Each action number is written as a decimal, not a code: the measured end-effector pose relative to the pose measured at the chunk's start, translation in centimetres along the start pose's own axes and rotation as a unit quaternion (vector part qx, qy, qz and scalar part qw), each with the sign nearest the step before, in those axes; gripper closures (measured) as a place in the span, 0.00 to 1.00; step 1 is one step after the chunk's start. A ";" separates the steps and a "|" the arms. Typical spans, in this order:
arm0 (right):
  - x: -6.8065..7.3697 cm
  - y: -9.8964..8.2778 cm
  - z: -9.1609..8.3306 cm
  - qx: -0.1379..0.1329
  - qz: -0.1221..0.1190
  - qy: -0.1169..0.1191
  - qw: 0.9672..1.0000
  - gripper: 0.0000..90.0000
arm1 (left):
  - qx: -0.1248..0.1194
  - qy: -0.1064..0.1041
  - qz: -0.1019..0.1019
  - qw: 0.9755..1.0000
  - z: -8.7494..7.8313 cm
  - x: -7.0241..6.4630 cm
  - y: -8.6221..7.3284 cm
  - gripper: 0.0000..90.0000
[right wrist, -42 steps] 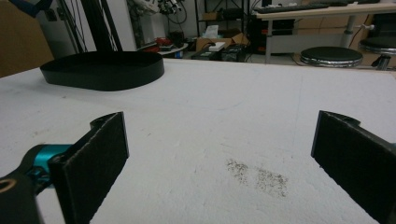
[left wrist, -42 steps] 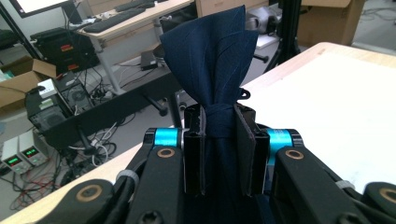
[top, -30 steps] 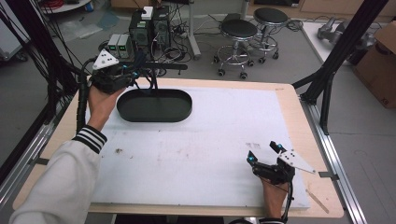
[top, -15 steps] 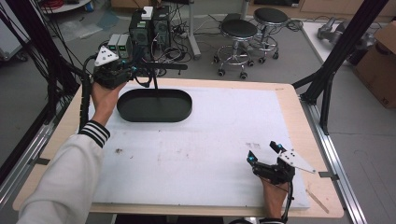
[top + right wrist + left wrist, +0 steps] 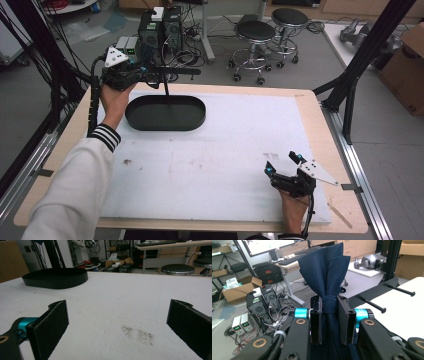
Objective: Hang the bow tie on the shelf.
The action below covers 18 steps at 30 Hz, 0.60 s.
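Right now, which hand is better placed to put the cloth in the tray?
Left. Its tongs already pinch the cloth beside the tray. The right tongs are open, empty, and at the near edge, apart from it.

Overhead camera faces forward; right tongs' camera, low, shares its black tray (image 5: 165, 114).
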State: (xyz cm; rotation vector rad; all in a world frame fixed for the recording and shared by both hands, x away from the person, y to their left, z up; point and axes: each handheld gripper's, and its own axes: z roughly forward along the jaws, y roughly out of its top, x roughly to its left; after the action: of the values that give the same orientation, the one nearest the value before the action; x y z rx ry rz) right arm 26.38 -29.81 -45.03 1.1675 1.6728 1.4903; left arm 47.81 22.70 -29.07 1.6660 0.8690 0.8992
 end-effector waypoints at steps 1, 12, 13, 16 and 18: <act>0.0 0.0 0.0 0.000 0.000 0.000 1.000 0.03 | 0.000 0.001 0.002 1.000 0.1 0.0 -0.1 0.83; 0.0 0.0 0.0 0.000 0.000 0.001 1.000 0.03 | 0.014 0.007 0.002 1.000 0.5 -0.4 -0.8 0.83; 0.0 0.0 0.0 0.000 0.000 0.000 1.000 0.03 | 0.016 0.008 0.007 1.000 0.6 -0.5 -0.8 0.83; 0.0 0.0 0.0 0.001 0.000 0.002 1.000 0.03 | 0.019 0.012 0.005 1.000 0.7 -0.4 -0.9 0.83; 0.0 0.0 0.0 -0.001 -0.003 0.001 1.000 0.03 | 0.021 0.019 0.004 1.000 0.8 -0.3 -1.0 0.83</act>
State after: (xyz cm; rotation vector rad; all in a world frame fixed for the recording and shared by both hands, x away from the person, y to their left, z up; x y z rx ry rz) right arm 26.40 -29.82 -45.03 1.1600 1.6745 1.4898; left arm 48.24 22.36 -30.19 1.6940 0.9136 0.9252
